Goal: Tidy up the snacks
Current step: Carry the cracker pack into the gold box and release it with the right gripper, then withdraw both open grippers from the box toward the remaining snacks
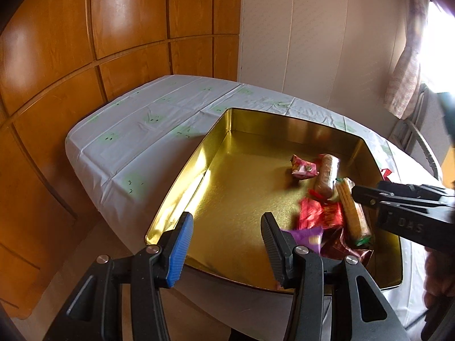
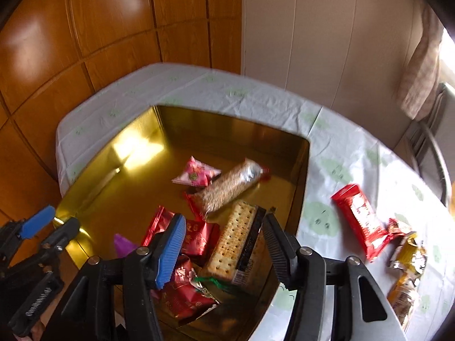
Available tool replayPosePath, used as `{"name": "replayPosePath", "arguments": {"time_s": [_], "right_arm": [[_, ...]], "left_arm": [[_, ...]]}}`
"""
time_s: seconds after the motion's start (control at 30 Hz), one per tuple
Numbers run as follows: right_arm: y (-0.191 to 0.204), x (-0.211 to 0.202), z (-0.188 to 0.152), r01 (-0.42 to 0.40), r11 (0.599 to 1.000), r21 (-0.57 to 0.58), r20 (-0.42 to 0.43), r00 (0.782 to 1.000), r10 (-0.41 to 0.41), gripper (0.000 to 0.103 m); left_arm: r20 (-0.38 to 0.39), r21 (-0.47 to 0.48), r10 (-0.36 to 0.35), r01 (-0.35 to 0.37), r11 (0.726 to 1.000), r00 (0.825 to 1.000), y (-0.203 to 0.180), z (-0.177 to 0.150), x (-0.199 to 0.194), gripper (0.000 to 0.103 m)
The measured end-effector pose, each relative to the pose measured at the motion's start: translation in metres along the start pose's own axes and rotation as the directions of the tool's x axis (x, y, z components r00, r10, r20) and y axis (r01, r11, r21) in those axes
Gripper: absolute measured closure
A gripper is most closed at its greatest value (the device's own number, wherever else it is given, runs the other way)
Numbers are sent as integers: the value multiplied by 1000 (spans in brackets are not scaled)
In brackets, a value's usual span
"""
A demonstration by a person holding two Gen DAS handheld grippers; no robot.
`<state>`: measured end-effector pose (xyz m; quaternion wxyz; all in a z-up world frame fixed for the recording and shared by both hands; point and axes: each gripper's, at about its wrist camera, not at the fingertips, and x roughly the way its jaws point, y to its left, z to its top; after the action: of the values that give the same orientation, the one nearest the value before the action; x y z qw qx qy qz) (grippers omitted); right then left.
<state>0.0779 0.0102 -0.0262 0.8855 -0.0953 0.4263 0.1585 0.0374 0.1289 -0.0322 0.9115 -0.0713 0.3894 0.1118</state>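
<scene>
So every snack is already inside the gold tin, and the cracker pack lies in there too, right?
Not every snack: the right wrist view shows a red packet and some gold-wrapped snacks still lying on the tablecloth beside the gold tin. The cracker pack does lie inside.

You're in a home – glossy orange-brown wooden wardrobe panels (image 1: 85, 42), a pale cartoon-print plastic tablecloth (image 1: 136, 130), a beige patterned curtain (image 1: 403, 79).

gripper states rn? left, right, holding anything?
Left gripper: open, holding nothing, over the gold tin.
Right gripper: open, empty; the cracker pack lies in the tin beneath its jaws.
</scene>
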Motion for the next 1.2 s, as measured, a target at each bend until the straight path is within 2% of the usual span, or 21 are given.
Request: {"name": "replayPosePath", "arguments": {"time_s": [0.3, 0.6, 1.2], "right_arm": [[7, -38, 2, 26, 999, 19, 106, 994, -28, 46], [8, -55, 1, 24, 999, 28, 139, 990, -28, 46], [-2, -65, -4, 42, 998, 40, 150, 987, -48, 46]], "left_arm": [[11, -4, 19, -19, 1000, 1000, 2, 0, -6, 53], [15, 5, 23, -23, 1000, 1000, -1, -1, -12, 53], [12, 26, 12, -13, 1000, 1000, -9, -4, -15, 53]]}}
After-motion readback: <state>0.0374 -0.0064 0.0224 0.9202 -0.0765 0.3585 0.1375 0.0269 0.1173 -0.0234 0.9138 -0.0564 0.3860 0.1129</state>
